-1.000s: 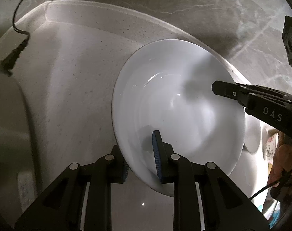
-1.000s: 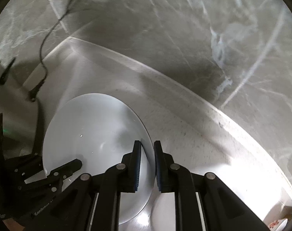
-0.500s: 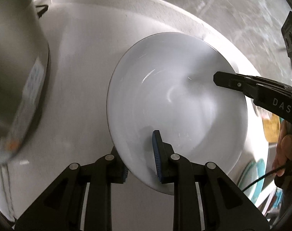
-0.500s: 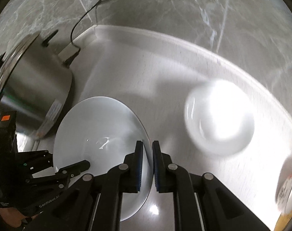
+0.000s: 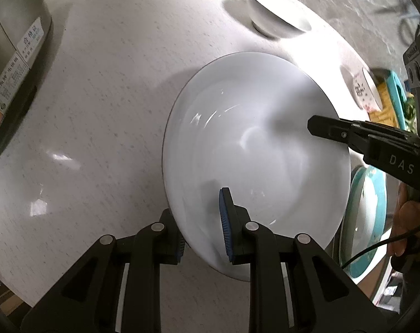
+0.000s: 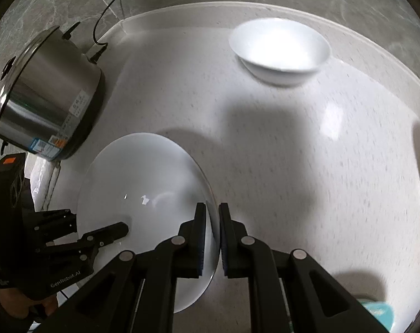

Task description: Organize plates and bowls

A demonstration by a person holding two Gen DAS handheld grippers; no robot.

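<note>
1. Both grippers have carried the large white plate (image 5: pixel 254 149) sideways along the countertop (image 5: pixel 104 88) since the earlier frames, so the steel rice cooker (image 6: pixel 46 105) and a white bowl (image 6: pixel 279 47) have come into view where bare wall and cable stood before.
2. That plate hangs tilted above the counter, pinched on opposite rim edges: the left gripper (image 5: pixel 201 230) clamps the near rim, and the right gripper (image 6: pixel 211 244) has its pads pressed together on the far rim.
3. Risk, as I judge it: glazed rim in two narrow pinches; if one hand leads or twists, the plate could slip or lever out and drop.
4. Ahead to the right lies a teal-rimmed plate (image 5: pixel 368 222), partly hidden under the white one; a careless set-down could knock rims.
5. Beyond it stands a small patterned bowl (image 5: pixel 362 91), near the travel path.
</note>
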